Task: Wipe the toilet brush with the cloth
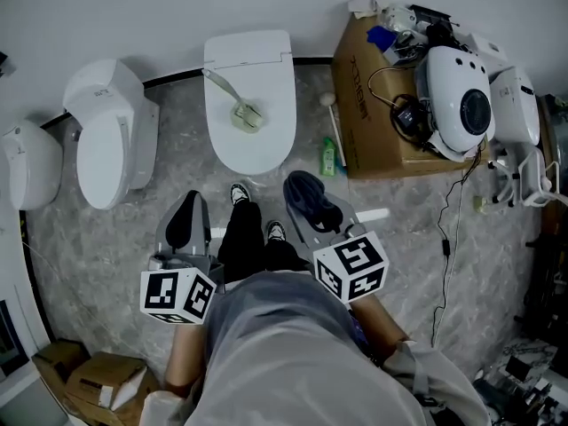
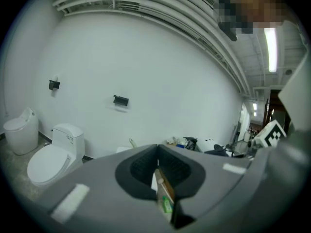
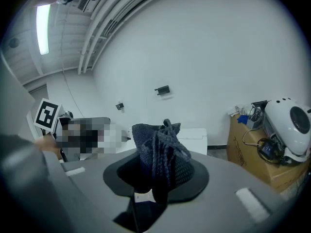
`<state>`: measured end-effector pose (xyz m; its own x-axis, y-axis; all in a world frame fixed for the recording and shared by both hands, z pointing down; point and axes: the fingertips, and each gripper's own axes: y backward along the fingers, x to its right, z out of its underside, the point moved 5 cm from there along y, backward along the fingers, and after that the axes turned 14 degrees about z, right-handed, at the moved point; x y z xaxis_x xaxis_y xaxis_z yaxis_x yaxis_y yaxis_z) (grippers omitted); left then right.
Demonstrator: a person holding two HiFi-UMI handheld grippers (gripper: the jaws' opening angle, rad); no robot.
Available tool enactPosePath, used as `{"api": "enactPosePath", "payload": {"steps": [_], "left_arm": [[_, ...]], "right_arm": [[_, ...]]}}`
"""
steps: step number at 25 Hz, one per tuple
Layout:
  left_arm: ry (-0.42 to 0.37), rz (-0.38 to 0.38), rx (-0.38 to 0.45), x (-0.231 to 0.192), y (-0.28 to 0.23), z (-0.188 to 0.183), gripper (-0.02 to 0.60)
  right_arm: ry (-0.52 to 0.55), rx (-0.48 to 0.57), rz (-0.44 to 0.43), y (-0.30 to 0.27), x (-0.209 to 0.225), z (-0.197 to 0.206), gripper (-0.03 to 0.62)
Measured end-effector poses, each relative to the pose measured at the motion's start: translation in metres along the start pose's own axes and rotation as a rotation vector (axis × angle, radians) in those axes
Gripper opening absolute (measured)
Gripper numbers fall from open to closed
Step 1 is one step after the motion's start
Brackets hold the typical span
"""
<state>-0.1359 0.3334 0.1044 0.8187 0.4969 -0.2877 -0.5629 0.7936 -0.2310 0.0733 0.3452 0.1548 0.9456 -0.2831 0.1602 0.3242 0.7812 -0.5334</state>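
**Cloth (image 3: 158,152) gripped, toilet brush (image 1: 232,103) waiting on the closed lid**

Brush first: it lies slantwise on the lid of the middle toilet (image 1: 266,78), bristle head toward me and handle running off to the back left corner. I judge it light and stiff, and likely to skate on that glossy lid if nudged. I would take the thin handle near its far end, well clear of the bristles.

My right gripper (image 3: 156,168) is clamped on the dark knitted cloth, which bunches up limp and soft above the pads. My left gripper (image 2: 158,161) has its jaws pressed together with nothing between them.

Only the head view shows the whole brush. The right gripper view has the cloth blocking it. The left gripper view shows a green bottle (image 2: 166,204) through the slit.
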Motion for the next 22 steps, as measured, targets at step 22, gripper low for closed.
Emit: {"api": "enactPosePath", "payload": {"steps": [22], "left_arm": [[0.048,0.095,-0.051,-0.117,-0.126,-0.038,0.0]], "right_arm": [[0.0,-0.05,0.056,-0.124,0.001,-0.076,0.1]]}}
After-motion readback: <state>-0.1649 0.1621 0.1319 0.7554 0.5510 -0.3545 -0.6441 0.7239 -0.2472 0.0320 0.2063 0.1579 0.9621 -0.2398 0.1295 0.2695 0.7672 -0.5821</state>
